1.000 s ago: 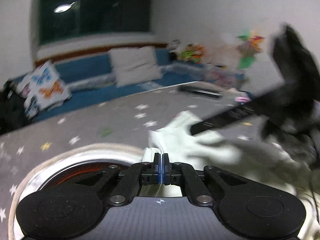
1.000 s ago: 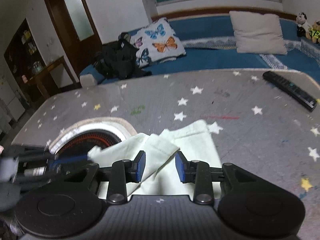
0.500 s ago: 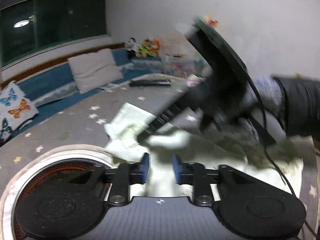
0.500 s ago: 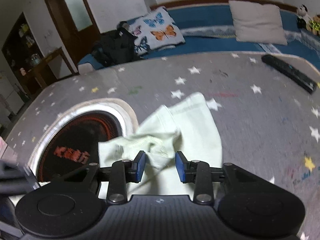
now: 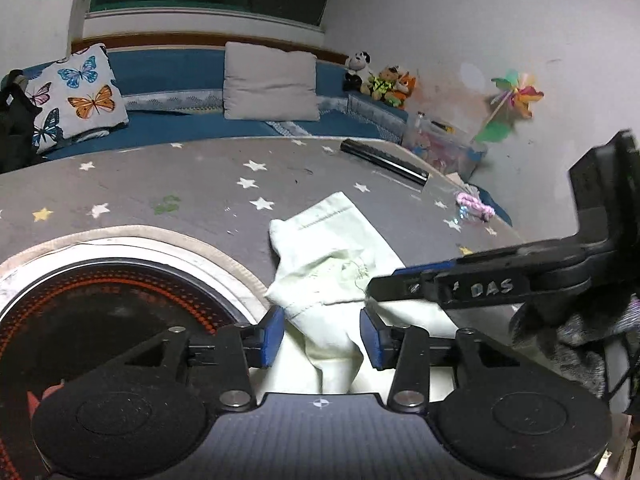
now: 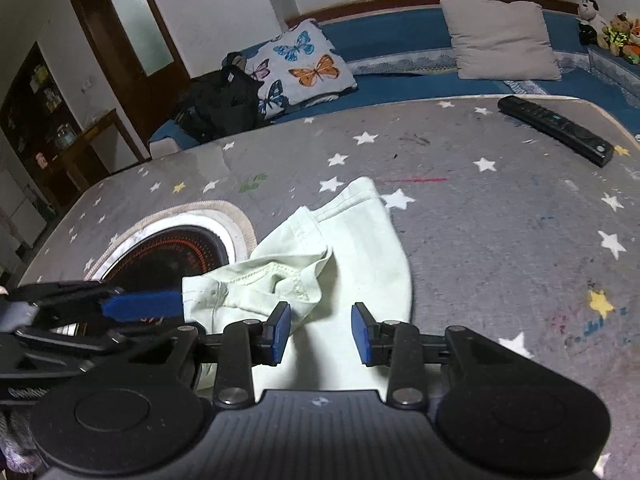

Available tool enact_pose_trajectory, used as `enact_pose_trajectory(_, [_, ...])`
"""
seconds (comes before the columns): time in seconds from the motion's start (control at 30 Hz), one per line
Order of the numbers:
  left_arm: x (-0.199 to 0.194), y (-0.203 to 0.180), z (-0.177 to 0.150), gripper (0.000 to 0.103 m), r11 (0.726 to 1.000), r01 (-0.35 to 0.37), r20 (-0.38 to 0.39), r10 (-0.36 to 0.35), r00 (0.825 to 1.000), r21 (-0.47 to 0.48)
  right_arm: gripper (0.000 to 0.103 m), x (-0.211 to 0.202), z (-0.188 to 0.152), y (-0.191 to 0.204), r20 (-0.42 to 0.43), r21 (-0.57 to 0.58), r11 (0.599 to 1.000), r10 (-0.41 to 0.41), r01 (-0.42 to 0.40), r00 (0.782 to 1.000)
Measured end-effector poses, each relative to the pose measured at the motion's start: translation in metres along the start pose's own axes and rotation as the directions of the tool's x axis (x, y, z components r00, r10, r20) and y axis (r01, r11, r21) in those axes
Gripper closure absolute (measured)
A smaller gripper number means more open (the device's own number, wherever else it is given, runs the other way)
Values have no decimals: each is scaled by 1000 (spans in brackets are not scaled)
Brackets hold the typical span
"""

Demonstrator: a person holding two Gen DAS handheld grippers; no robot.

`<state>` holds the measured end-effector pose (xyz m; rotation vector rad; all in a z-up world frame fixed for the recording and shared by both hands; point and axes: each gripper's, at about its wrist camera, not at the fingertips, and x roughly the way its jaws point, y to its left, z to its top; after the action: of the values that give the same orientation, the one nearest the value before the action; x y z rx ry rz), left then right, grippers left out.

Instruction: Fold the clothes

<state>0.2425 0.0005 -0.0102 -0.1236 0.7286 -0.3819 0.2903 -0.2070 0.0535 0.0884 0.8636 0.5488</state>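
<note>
One pale green garment (image 6: pixel 352 240) crumpled between two grippers, left (image 5: pixel 322 334) and right (image 6: pixel 320 334), fingers spread, empty.

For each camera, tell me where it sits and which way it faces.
Left wrist: sits on the left gripper, facing along its open fingers over the pale green garment toward the blue couch; the right gripper enters from the right.
Right wrist: sits on the right gripper, open, facing the same garment and the door; the left gripper enters from the left.
Shared: garment, star-patterned table, remote, butterfly pillow.
</note>
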Motion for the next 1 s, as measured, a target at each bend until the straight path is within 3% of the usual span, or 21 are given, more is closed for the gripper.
enact_pose_trajectory(0.03, [2,-1,0,60,1000,-5,-6,5,1000,-4,69,-3,0,-2,6,4,1000,-4,4,1000])
enact_pose_trajectory(0.1, [4,0,-1,87,1000,-13,-15,13,1000,-17,66,-7,2,-5,15,10,1000,-13,13,1000])
enact_pose_trajectory(0.17, [-1,5,0,96,999,-31,2,31,1000,-19,64,-12,3,-10,26,14,1000,-27,27,999])
enact_pose_trajectory(0.27, [-19,17,10,98,995,-95,62,96,994,-7,64,-19,6,-16,40,20,999,-43,42,998])
enact_pose_trajectory(0.37, [-45,36,26,99,981,-196,142,194,971,2,64,-21,10,-20,50,29,998,-56,55,997])
enact_pose_trajectory(0.5, [-79,75,44,100,938,-344,208,345,915,-44,64,-17,18,-25,62,47,997,-56,53,997])
enact_pose_trajectory(0.63, [-91,110,38,100,884,-463,180,468,865,-69,64,-6,24,-29,66,65,997,-54,49,996])
enact_pose_trajectory(0.7, [-89,124,29,100,869,-487,140,494,858,-82,64,1,25,-31,60,71,996,-51,46,997])
enact_pose_trajectory(0.83, [-71,136,5,100,863,-499,50,503,863,-85,64,23,28,-26,37,64,998,-32,29,999])
enact_pose_trajectory(1.0, [-68,138,-5,100,844,-531,30,535,845,-79,64,43,35,-18,38,44,999,-22,21,999])
